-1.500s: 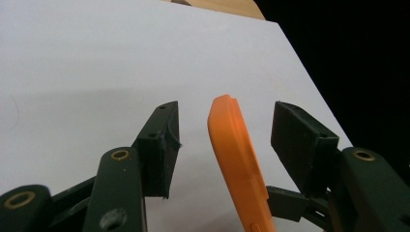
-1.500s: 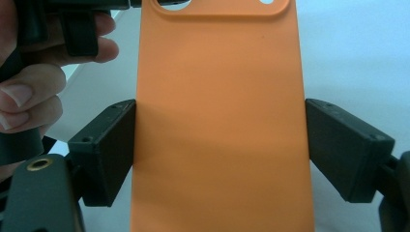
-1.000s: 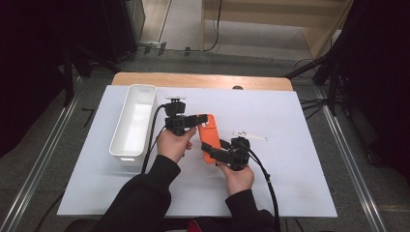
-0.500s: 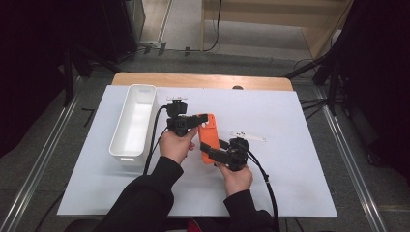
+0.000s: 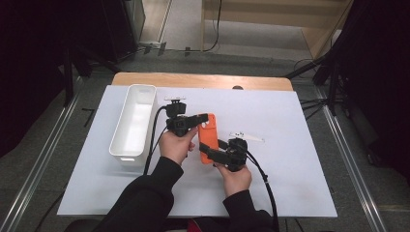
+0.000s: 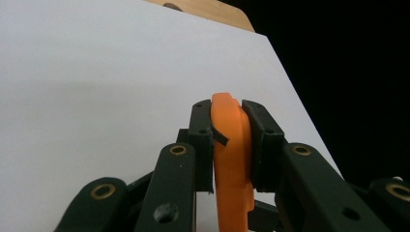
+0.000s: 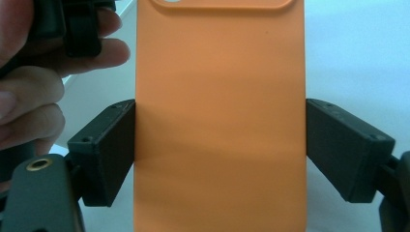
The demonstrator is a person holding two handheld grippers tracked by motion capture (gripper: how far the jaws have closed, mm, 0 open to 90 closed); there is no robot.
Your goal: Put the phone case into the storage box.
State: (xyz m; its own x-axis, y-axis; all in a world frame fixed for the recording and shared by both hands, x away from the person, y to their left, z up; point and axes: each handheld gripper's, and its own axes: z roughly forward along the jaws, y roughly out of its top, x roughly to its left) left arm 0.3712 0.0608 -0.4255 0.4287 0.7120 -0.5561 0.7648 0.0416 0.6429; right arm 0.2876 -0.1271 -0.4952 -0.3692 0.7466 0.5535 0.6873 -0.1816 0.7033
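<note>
Orange phone case [image 5: 207, 137]: it is lying at the middle of the table, gripped by both of your tools at once, with its far end reaching toward the back of the table. In the right gripper view [image 7: 220, 116] its flat back is facing the camera, with the camera cut-out at the top edge.

Left gripper [image 5: 203, 117]: you are holding it at the case's far end, pointing across the table from the left. Its jaws have just been closing, and in the left gripper view [image 6: 231, 140] they are pinching the case's thin edge, one pad on each face.

Right gripper [image 5: 209, 149]: you are gripping the case's near end with it. In the right gripper view [image 7: 220, 145] the jaws are standing wide and pressing on the two long sides of the case.

Hands: your left hand [image 5: 176, 145] is wrapping its tool just left of the case; your right hand [image 5: 236, 176] is sitting near the front of the table, behind its tool.

White bin [image 5: 134, 123]: it is standing lengthwise to the left of your left hand, apart from the case.

Table [image 5: 290, 164]: a white sheet is covering it, with a wooden edge showing along the back.
</note>
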